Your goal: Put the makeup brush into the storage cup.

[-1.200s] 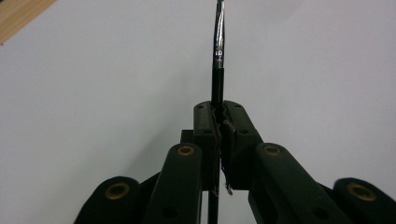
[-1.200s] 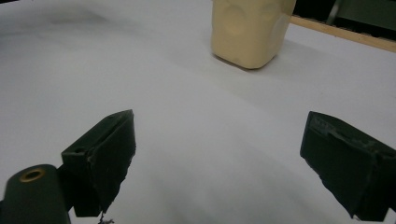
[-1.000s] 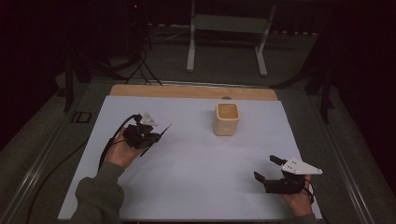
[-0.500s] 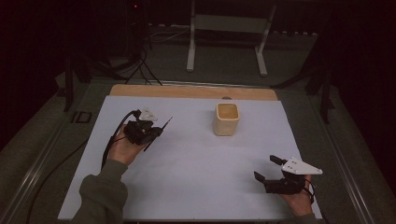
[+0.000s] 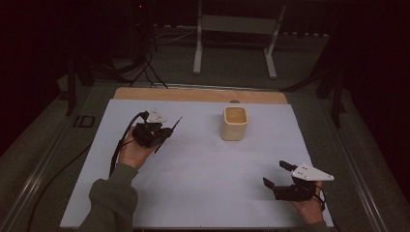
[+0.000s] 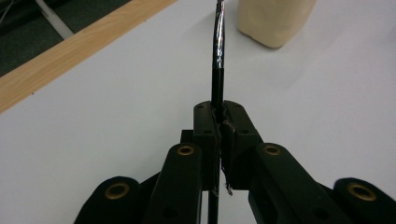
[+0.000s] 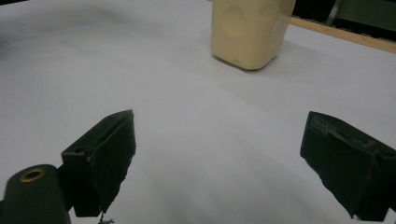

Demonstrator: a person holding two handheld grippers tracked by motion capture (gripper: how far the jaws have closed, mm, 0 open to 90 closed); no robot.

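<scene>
The left claw sits raised over the desk's left half, tipped toward the cream cup – pinching a thin dark-handled utensil that juts forward. The right claw rests low at the near right corner, spread wide – nothing between.

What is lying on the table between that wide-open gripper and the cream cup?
Nothing: in the right gripper view, bare white table runs from the right gripper to the cream cup.

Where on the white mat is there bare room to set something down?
The mat is bare between the left gripper holding a thin rod and the open right gripper, and right of the cream cup. Nothing is crowded.
</scene>
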